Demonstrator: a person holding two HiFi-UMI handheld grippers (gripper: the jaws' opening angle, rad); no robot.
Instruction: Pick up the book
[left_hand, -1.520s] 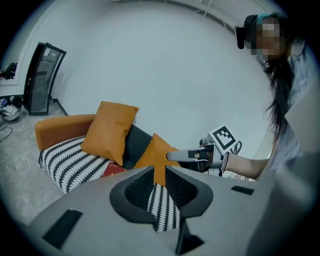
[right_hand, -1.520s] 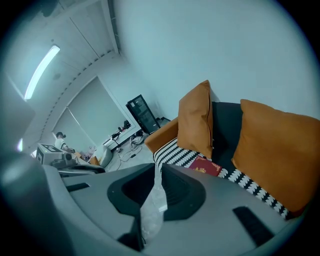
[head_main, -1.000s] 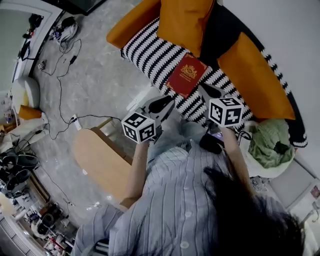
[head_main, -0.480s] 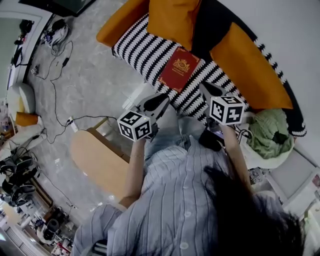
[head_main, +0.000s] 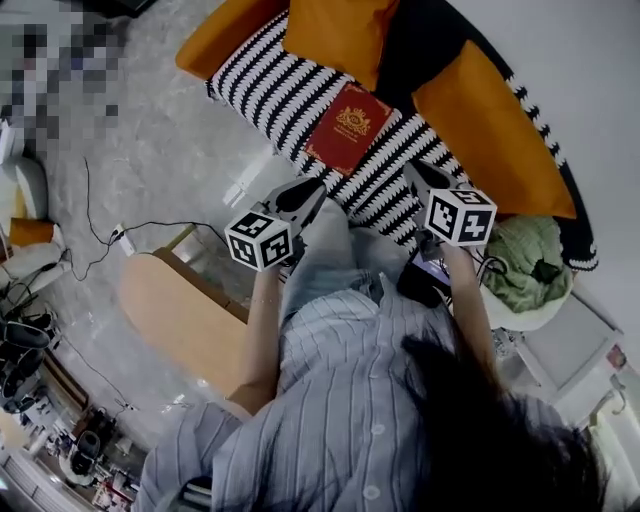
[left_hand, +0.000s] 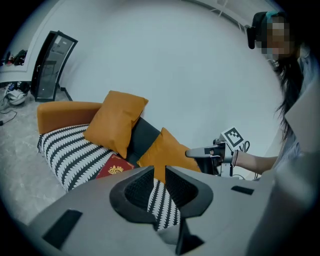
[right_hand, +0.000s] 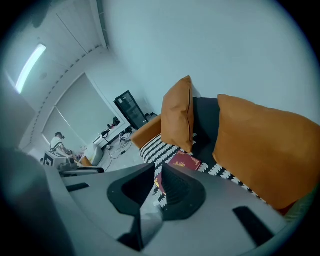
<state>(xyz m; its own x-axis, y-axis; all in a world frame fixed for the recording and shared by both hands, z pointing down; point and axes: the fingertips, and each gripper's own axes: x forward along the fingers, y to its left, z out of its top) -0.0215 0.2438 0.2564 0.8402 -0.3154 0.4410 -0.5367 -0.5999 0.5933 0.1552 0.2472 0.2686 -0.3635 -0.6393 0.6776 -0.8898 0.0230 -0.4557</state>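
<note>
A red book (head_main: 348, 127) with a gold emblem lies flat on the black-and-white striped sofa seat (head_main: 270, 85). My left gripper (head_main: 315, 186) is shut and empty, just short of the seat's front edge below the book. My right gripper (head_main: 412, 170) is shut and empty too, over the seat to the right of the book. In the left gripper view the book (left_hand: 116, 167) lies ahead and left of the shut left gripper (left_hand: 159, 172). From the right gripper view the book (right_hand: 185, 161) shows just past the shut right gripper (right_hand: 157, 174).
Orange cushions (head_main: 340, 35) (head_main: 490, 130) lean on the sofa back behind the book. A green bundle (head_main: 525, 265) lies at the right end. A round wooden table (head_main: 185, 320) stands at my lower left, with cables (head_main: 110, 235) on the floor.
The head view has shifted, so sofa and book sit higher and further left. The left gripper has sunk a little, and the right one has drifted sideways. Both stay shut.
</note>
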